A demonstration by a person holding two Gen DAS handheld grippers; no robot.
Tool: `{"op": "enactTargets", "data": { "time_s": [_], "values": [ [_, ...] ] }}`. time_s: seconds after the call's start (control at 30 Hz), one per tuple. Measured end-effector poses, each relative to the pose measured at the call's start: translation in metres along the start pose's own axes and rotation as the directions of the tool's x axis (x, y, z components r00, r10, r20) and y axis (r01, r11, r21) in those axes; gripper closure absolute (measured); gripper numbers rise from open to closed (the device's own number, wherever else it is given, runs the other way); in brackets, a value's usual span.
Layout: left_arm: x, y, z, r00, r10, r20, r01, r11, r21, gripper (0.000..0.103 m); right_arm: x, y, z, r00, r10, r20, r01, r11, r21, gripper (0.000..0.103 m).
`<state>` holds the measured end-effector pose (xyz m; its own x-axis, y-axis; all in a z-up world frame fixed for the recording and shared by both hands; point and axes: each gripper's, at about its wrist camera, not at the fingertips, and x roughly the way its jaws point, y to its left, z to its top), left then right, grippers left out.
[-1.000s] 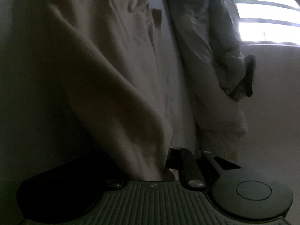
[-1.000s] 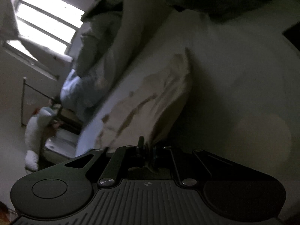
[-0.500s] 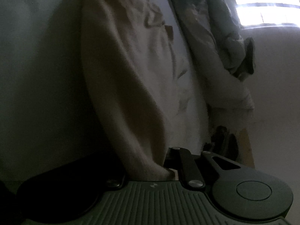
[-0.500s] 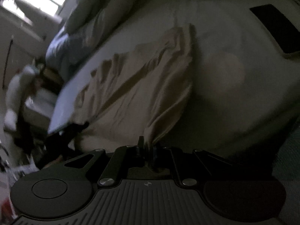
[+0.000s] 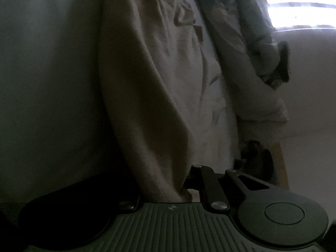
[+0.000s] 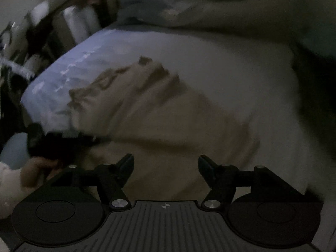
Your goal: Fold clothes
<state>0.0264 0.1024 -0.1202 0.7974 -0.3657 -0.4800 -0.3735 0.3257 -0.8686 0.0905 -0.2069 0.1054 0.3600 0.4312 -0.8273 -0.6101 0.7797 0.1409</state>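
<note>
A beige garment [image 5: 151, 88] lies stretched over the pale bed sheet [image 5: 48, 79]. In the left wrist view my left gripper [image 5: 180, 191] is shut on the garment's near edge; the cloth covers the left finger. In the right wrist view the same garment [image 6: 159, 113] lies crumpled flat on the sheet [image 6: 220, 58]. My right gripper [image 6: 166, 163] is open and empty just above the garment's near edge. The left gripper [image 6: 56, 145] shows as a dark blurred shape at the garment's left edge.
A heap of bedding and grey-green clothes [image 5: 252, 42] lies along the bed's far side under a bright window [image 5: 298, 6]. In the right wrist view, pillows and bedding [image 6: 189, 2] pile at the back, with furniture and clutter [image 6: 25, 42] left of the bed.
My right gripper has opened and let go of the garment, which now lies flat on the sheet. My left gripper keeps its hold and has shifted only slightly.
</note>
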Motion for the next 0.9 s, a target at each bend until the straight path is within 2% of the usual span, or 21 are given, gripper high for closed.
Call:
{"op": "enactTargets", "data": {
  "time_s": [0.07, 0.17, 0.27, 0.37, 0.5, 0.6, 0.83, 0.9],
  "values": [
    [-0.002, 0.0, 0.0, 1.0, 0.02, -0.005, -0.02, 1.0, -0.01, 0.088, 0.032, -0.014, 0.026, 0.997, 0.054, -0.051, -0.057, 0.997, -0.043, 0.032],
    [-0.003, -0.002, 0.001, 0.999, 0.037, -0.011, -0.037, 0.999, -0.011, 0.088, 0.083, -0.034, 0.061, 0.981, 0.136, -0.135, -0.149, 0.984, -0.097, 0.031],
    [-0.003, 0.0, 0.003, 1.0, 0.015, -0.025, -0.014, 0.999, 0.032, 0.088, 0.133, -0.055, 0.096, 0.952, 0.209, -0.223, -0.244, 0.959, -0.142, 0.031],
    [-0.005, 0.004, 0.005, 0.999, -0.006, -0.04, 0.009, 0.997, 0.076, 0.088, 0.184, -0.075, 0.132, 0.91, 0.275, -0.312, -0.34, 0.924, -0.178, 0.031],
    [-0.006, 0.001, 0.006, 0.999, 0.007, -0.05, -0.001, 0.992, 0.128, 0.088, 0.21, -0.092, 0.14, 0.863, 0.358, -0.356, -0.432, 0.889, -0.153, 0.03],
    [-0.007, 0.004, 0.006, 0.998, -0.008, -0.056, 0.015, 0.991, 0.132, 0.088, 0.228, -0.105, 0.146, 0.823, 0.418, -0.385, -0.497, 0.858, -0.13, 0.025],
    [-0.01, 0.003, 0.006, 0.997, -0.007, -0.072, 0.014, 0.995, 0.098, 0.088, 0.27, -0.133, 0.158, 0.71, 0.547, -0.444, -0.635, 0.769, -0.068, 0.023],
    [-0.013, 0.004, 0.006, 0.997, -0.008, -0.08, 0.015, 0.996, 0.093, 0.088, 0.274, -0.138, 0.164, 0.703, 0.559, -0.44, -0.645, 0.762, -0.06, 0.022]
  ]
}}
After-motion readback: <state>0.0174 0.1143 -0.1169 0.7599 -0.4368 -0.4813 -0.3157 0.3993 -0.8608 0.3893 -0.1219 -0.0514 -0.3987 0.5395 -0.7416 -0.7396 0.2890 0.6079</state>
